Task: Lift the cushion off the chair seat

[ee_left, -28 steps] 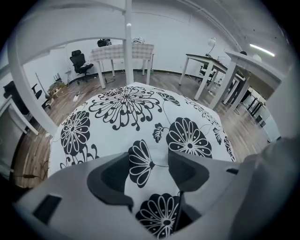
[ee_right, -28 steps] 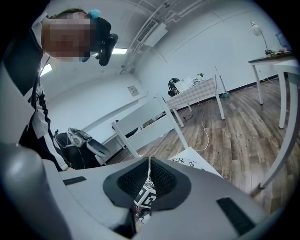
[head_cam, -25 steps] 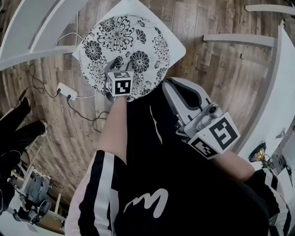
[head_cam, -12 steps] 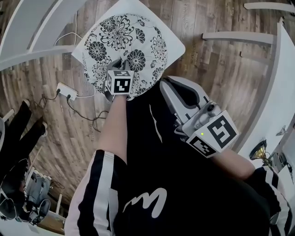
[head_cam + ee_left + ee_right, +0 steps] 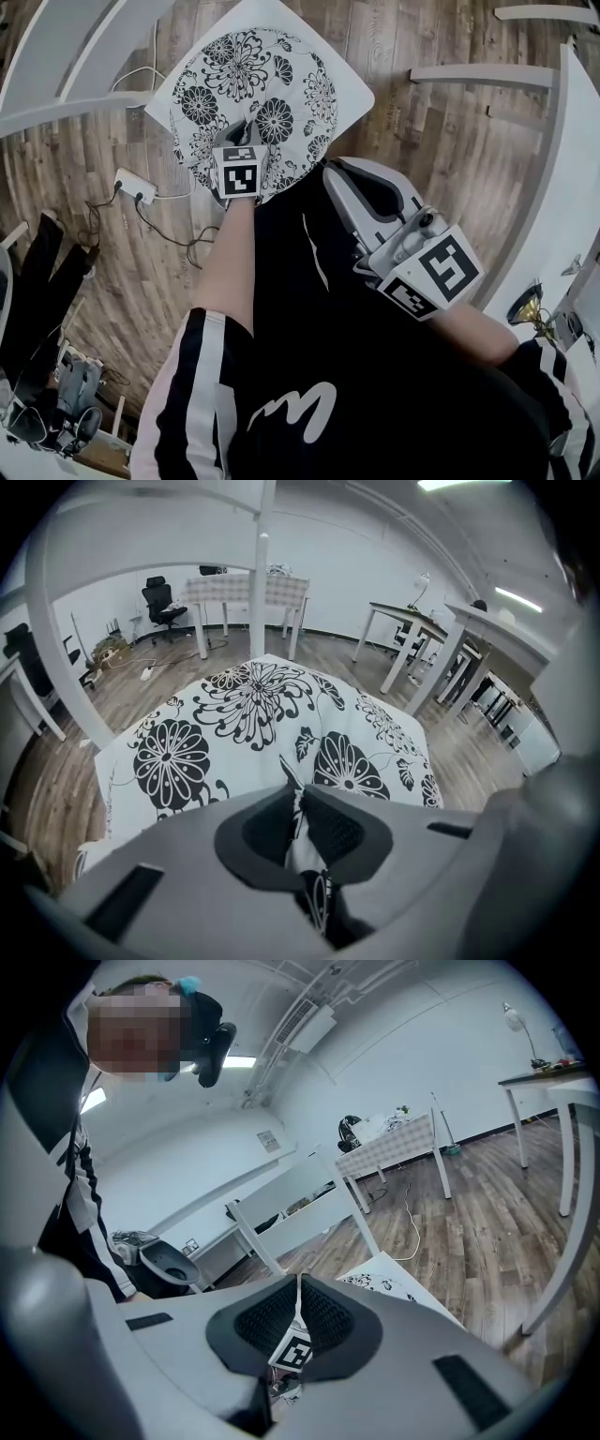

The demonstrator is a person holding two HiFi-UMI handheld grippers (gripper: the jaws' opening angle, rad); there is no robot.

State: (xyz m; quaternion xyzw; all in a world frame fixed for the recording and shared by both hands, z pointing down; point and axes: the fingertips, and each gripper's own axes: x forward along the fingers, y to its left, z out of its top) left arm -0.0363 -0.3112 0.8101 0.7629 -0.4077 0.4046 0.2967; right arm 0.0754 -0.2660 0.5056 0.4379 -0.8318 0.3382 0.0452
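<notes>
A round white cushion (image 5: 253, 84) printed with black flowers lies on the white chair seat (image 5: 354, 86). My left gripper (image 5: 242, 133) is at the cushion's near edge, pointing steeply down. Its jaws have just been closing and now pinch a raised fold of the cushion (image 5: 272, 714) fabric, which stands between the dark pads (image 5: 333, 832). My right gripper (image 5: 335, 174) hangs shut and empty in front of the person's dark shirt, right of the cushion. In the right gripper view the pads (image 5: 323, 1321) meet, and the left gripper's marker cube shows beyond them.
A white power strip (image 5: 137, 186) with trailing cables lies on the wood floor left of the chair. White table frames (image 5: 66, 108) cross the upper left, and a white desk (image 5: 562, 178) runs down the right. A white post (image 5: 261, 574) stands beyond the cushion.
The left gripper's jaws have closed on the cushion's near edge, gathering a fold of fabric, and the gripper has edged slightly up the picture. The right gripper has stayed put.
</notes>
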